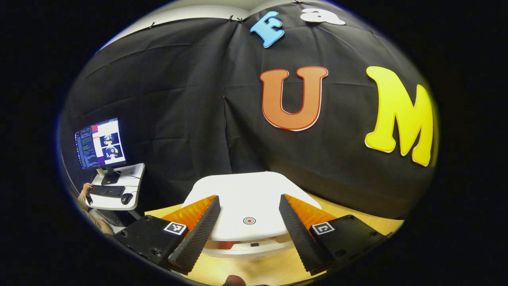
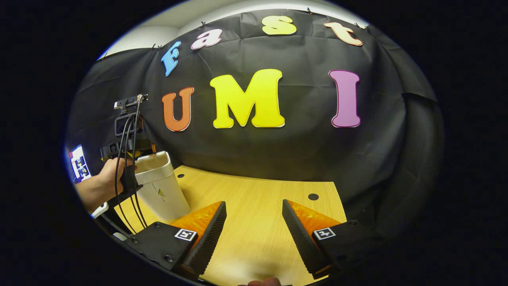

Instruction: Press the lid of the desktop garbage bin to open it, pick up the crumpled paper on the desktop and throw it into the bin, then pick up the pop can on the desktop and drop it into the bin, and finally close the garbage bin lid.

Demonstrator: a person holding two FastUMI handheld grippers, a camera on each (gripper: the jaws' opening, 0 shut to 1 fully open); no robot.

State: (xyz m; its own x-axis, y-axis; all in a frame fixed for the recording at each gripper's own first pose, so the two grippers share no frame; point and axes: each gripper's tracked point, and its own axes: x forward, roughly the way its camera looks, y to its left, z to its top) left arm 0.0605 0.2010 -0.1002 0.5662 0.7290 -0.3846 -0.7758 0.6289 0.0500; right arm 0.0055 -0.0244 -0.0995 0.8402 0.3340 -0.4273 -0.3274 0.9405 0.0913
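Note:
The white bin lid, marked with a small red ring, lies low over the bin's rim. A narrow gap shows at the front, with something orange-red in it. My left gripper is open just above the lid, one finger on each side of the ring. In the right gripper view the white bin stands at the table's left, and a hand holds the left gripper's body over its top. My right gripper is open above bare wood, with nothing between its fingers.
The wooden table ends at the black cloth wall close behind, and has a small dark hole near its far right. Left of the booth, a monitor, keyboard and mouse stand on a small white desk.

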